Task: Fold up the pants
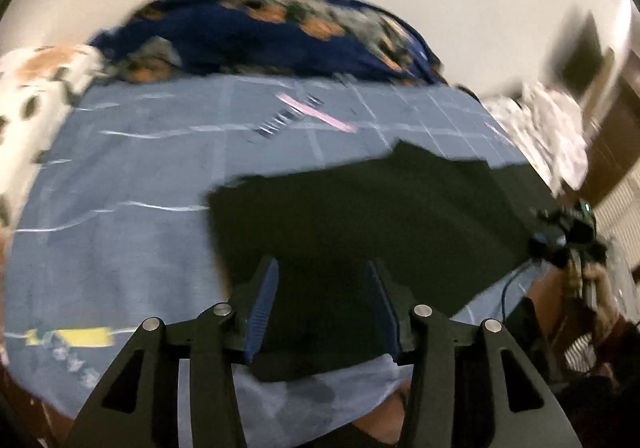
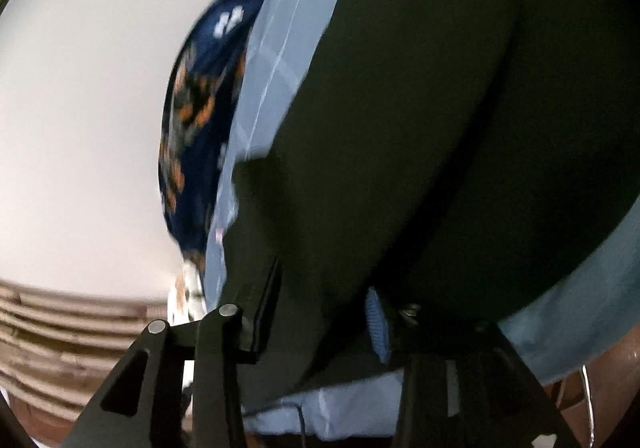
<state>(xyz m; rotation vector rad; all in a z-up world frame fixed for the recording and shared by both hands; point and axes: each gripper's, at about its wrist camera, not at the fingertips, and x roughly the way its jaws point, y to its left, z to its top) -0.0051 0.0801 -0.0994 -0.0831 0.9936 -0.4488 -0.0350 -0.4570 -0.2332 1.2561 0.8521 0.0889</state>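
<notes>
**Dark pants spread on a blue bedsheet, both claws released**

Dark pants (image 1: 380, 215) lie flat on a bed covered by a light blue sheet (image 1: 132, 183) with thin white lines. In the left wrist view the left claw (image 1: 322, 308) hangs over the near edge of the pants at 6 o'clock, its blue-ribbed pads (image 1: 264, 312) spread apart, the cloth beneath but not pinched. The right claw (image 1: 560, 238) shows at 3 o'clock by the pants' right edge. In the right wrist view the right claw (image 2: 324, 312) is released, the dark cloth (image 2: 420, 127) between the open jaws and filling the view from 12 to 4 o'clock. A navy floral blanket (image 1: 280, 35) lies bunched at the bed's far side at 12 o'clock.
</notes>
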